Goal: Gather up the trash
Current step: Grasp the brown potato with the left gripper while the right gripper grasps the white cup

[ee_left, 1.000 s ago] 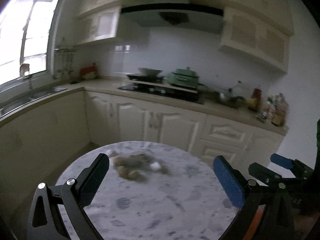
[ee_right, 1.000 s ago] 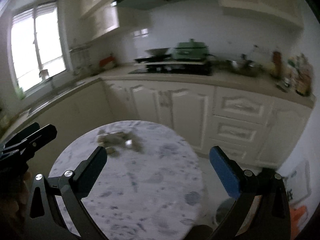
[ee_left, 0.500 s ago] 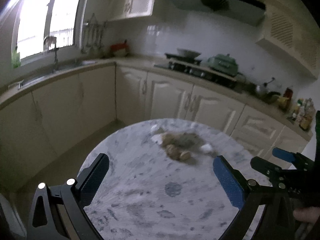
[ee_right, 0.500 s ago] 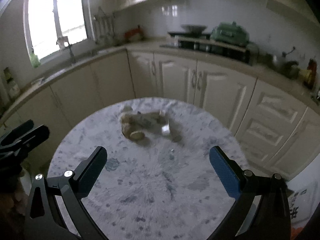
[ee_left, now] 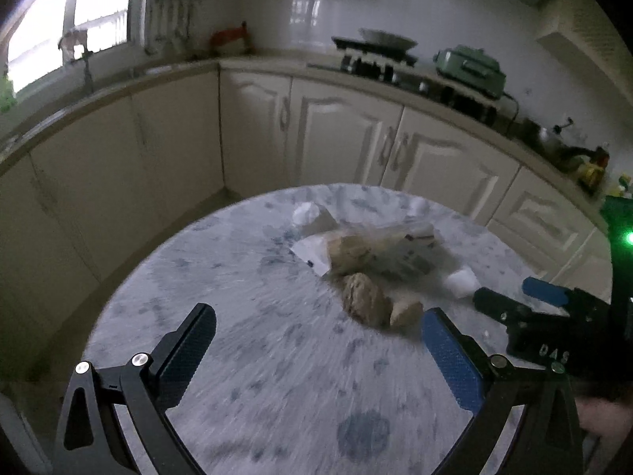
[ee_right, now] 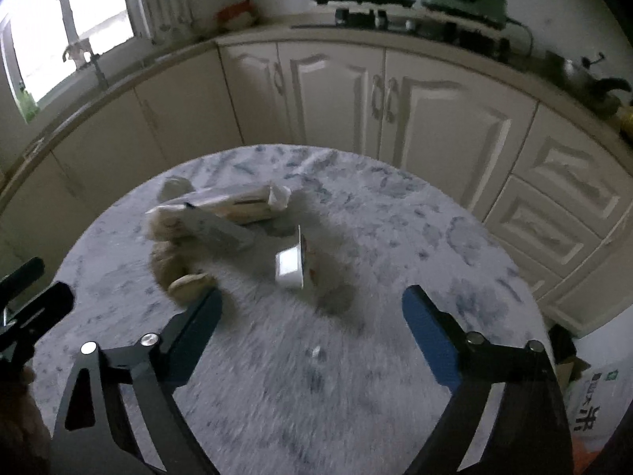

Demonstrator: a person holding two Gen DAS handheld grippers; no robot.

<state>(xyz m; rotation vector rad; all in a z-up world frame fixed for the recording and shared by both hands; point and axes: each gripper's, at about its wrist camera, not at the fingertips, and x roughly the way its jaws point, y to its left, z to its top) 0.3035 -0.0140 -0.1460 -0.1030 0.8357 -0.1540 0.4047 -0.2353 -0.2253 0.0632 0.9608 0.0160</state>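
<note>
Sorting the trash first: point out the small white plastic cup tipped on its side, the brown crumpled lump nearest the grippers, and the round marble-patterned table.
Small white plastic cup [ee_right: 292, 265], right wrist view, its outer side wall.
Brown crumpled lump [ee_left: 363, 299], left wrist view, its middle.
Round marble-patterned table [ee_right: 455, 237], right wrist view, bare top.

Readable markings:
- Black body of the right tool [ee_left: 554, 340], lower right of the left wrist view: pale letters, apparently "DAS", blurred.
- White sack on the floor [ee_right: 593, 403], lower right of the right wrist view: large dark printed characters and a small green square; characters not legible.
- Elsewhere: nothing legible.
</note>
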